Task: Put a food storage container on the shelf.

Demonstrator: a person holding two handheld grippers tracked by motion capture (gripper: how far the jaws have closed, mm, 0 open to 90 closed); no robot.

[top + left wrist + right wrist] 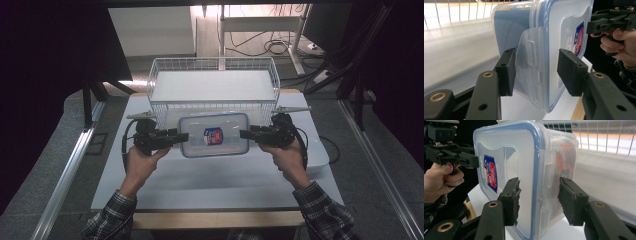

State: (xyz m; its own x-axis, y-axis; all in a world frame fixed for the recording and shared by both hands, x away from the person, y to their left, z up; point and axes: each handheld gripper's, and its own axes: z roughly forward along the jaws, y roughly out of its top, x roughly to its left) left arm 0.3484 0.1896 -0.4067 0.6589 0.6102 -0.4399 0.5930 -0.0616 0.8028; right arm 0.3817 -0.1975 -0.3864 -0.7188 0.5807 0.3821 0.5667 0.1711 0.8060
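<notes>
While lifted, container (214, 135) between left claw (176, 137), right claw (245, 134).

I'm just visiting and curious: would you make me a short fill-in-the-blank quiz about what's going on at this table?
1. The two grippers hold a clear plastic container whose lid has a rim coloured ____.
2. Behind the container stands a white wire ____.
3. The left gripper and the right gripper grip the container at its two ____ ends.
4. The person's sleeves have a ____ pattern.

Missing words: blue; basket; opposite; plaid
</notes>
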